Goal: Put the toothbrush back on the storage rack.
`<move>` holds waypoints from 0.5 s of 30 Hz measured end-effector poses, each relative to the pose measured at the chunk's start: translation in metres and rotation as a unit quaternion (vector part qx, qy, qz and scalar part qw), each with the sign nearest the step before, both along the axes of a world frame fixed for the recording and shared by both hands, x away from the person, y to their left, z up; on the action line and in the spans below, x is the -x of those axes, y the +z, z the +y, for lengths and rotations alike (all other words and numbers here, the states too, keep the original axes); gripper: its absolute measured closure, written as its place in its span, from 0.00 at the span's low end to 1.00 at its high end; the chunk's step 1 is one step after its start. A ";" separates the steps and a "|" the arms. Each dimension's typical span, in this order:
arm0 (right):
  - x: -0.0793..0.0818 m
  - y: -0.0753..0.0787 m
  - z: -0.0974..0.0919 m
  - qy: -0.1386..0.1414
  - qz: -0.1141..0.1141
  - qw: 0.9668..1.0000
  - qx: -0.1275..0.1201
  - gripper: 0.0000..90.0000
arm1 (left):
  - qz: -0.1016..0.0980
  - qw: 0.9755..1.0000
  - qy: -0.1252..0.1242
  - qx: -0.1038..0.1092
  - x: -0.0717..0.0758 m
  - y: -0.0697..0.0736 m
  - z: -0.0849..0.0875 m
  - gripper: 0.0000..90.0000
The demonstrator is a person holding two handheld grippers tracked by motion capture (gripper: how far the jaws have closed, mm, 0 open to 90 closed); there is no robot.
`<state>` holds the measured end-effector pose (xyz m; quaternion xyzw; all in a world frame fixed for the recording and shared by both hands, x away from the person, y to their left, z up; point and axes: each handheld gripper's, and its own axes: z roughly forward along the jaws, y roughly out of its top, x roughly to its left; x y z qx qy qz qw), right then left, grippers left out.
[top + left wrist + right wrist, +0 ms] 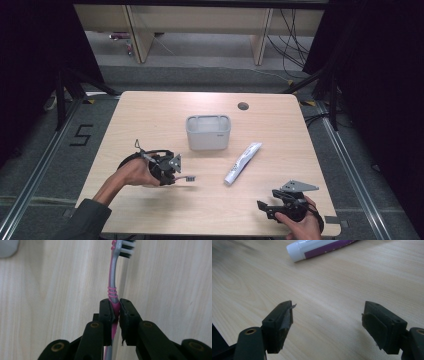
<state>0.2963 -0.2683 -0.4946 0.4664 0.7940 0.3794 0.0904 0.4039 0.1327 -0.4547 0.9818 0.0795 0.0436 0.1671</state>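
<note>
I've got the left gripper (116, 312) clamped on the pink toothbrush (113, 287) at its ribbed neck, centre frame, bristles at the top edge, light, stiff, slick plastic, so I grip low on the handle.

1. The desk (150, 115) has a pale wood-grain top with rounded corners and a round cable hole (243, 106) near its far edge.
2. It stands on grey carpet floor (45, 175), where a black "5" (81, 135) is marked at the left.
3. Metal rails (350, 165) run along the floor at both sides.
4. Black curtains (35, 65) hang left and right.
5. Beyond the desk stands light wooden furniture (200, 20), with dark cables (292, 45) hanging at its right.
</note>
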 end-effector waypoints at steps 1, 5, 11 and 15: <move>0.000 0.000 0.000 0.001 -0.001 1.000 0.000 0.28 | 0.000 1.000 0.000 0.000 0.000 0.000 0.000 0.89; 0.000 0.000 0.000 -0.002 0.003 1.000 0.000 0.28 | -0.004 1.000 0.010 0.024 0.000 0.002 0.003 0.89; 0.000 0.000 0.001 -0.002 0.003 1.000 -0.002 0.28 | -0.011 0.999 0.020 0.039 -0.001 0.005 0.005 0.89; -0.001 0.000 -0.001 0.004 -0.011 1.000 0.004 0.28 | -0.014 0.998 0.030 0.051 -0.001 0.006 0.006 0.89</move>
